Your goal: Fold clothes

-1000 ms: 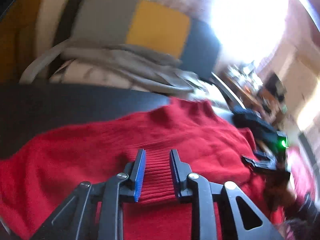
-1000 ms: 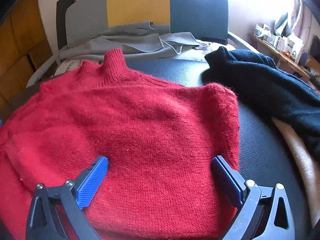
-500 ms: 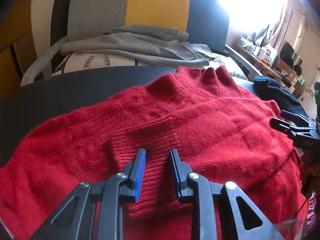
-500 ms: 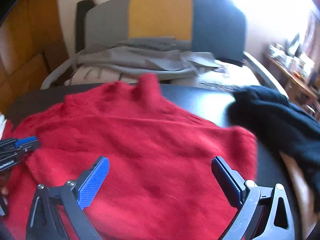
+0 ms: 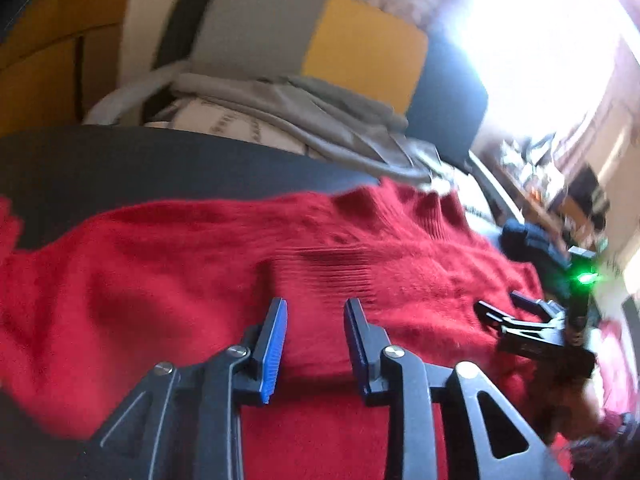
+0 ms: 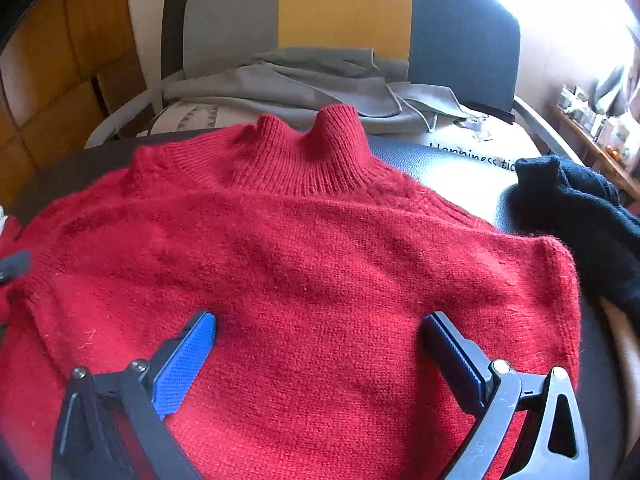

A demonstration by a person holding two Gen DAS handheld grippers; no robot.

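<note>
Nearest in the left wrist view, the left gripper (image 5: pixel 316 322) is seen low over the red sweater (image 6: pixel 304 280). Its jaws are opening. A ribbed cuff (image 5: pixel 332 276) of the sweater lies between them and just past their tips, and the pads do not seem to be pressing on it. This cuff belongs to a sleeve that is laid across the body of the sweater, so one sleeve looks folded in already.

In the right wrist view, the right gripper (image 6: pixel 320 340) is held over the lower part of the sweater. Its jaws are spread wide, and nothing is pinched between them. The sweater is spread flat under them on the dark desk (image 6: pixel 432 160). On the right side no loose sleeve is seen hanging out, so that sleeve may be tucked in too, but this cannot be told for sure.

A little farther, the tall ribbed neck (image 6: pixel 312 148) is seen standing up in soft bumps near the far edge of the desk. The body is not yet folded in half, so that step is judged to be left.

To the right, a dark blue sweater (image 6: pixel 576 208) lies bunched up, not folded, and it is likely to be done later. Behind the desk, grey clothes (image 6: pixel 304 84) are heaped on a chair (image 6: pixel 344 8).
</note>
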